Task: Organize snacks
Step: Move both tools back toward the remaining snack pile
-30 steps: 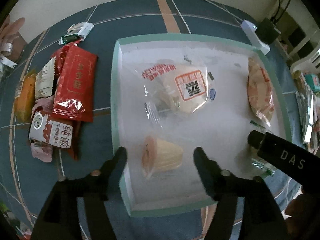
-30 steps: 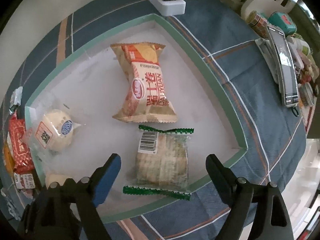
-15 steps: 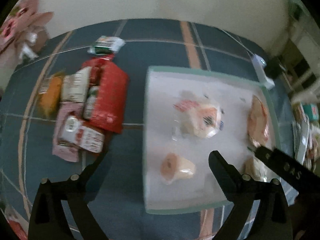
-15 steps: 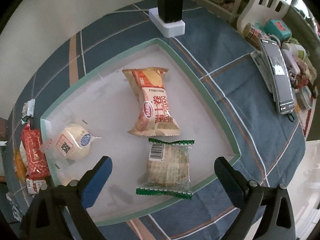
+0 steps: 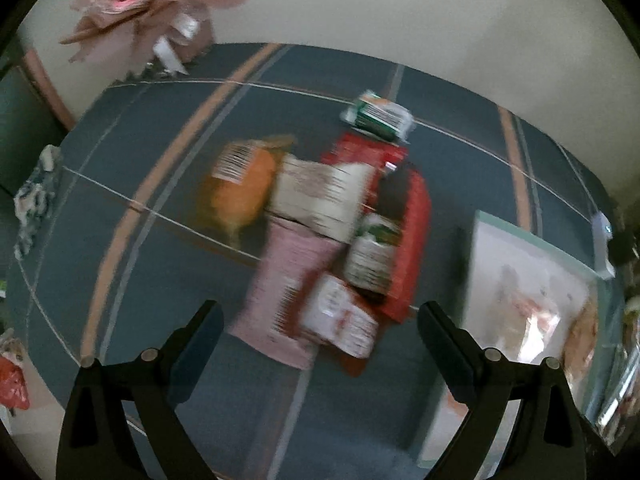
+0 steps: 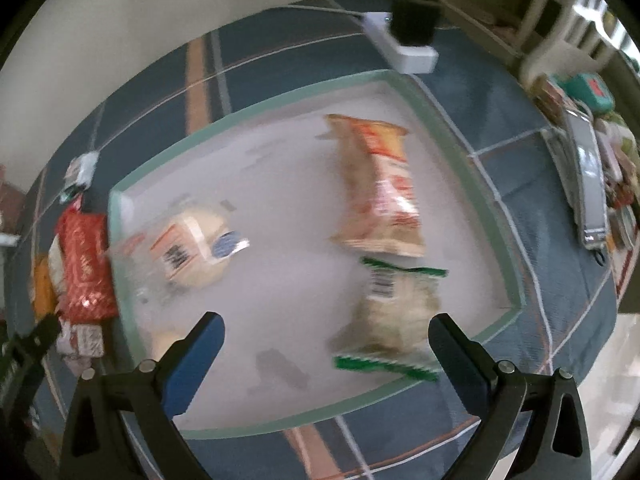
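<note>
Spreading wide, the jaws of the left gripper [image 5: 318, 322] are seen apart with nothing clamped; they have just been opening. It is held above a blurred pile of snack packets [image 5: 332, 236] on the blue checked tablecloth [image 5: 160, 128]. An orange packet [image 5: 240, 196], a pink packet [image 5: 288, 300] and a red packet [image 5: 412, 216] are distinguished in the pile; a green-and-white packet [image 5: 378, 114] is placed just beyond it. The white tray [image 5: 476, 248] with a green rim is located to the right of the pile.

The jaws of the right gripper [image 6: 326, 338] are likewise set fully apart and empty, having just been opening. It is held over the tray [image 6: 280, 92]. Inside the tray, a green-edged cracker packet [image 6: 394, 312] is found near the right finger, an orange roll-cake packet [image 6: 380, 184] just beyond it, and a round bun in clear wrap [image 6: 192, 248] towards the left rim. A white power strip [image 6: 404, 48] carrying a black adapter is positioned past the tray's far corner.
</note>
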Tool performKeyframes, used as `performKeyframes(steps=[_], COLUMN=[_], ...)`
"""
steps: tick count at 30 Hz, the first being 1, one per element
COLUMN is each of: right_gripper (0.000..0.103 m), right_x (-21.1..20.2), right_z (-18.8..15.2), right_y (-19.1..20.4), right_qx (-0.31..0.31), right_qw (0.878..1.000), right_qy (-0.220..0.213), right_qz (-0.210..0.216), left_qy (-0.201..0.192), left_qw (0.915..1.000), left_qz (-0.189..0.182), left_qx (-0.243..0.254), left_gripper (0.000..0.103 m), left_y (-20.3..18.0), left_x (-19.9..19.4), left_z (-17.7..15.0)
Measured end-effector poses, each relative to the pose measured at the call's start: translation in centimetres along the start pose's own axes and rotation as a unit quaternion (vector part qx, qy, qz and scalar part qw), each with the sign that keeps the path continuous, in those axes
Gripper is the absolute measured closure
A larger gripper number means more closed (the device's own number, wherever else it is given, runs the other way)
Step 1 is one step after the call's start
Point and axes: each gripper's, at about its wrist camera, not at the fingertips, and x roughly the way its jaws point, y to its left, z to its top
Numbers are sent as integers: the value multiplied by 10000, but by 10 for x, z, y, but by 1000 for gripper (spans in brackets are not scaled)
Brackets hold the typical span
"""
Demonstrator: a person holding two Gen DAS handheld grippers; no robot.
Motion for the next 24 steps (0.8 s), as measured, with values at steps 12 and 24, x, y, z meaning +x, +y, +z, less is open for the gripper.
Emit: performKeyframes(steps=[12, 24], right_gripper=[0, 0], right_x=[-9, -24], right_z=[-20, -6], right_y=[66, 138], right_qx=[-646, -1244], right_qw=[9974, 9905], right_qy=[-71, -278], right_qz=[311, 524], left_qy=[7, 3], left_qw=[9972, 9913], left_qz=[367, 738], left_qx=[-655, -1089], left_gripper=[5, 5], left_y=[66, 91], left_x=[7, 17], left_z=[19, 31])
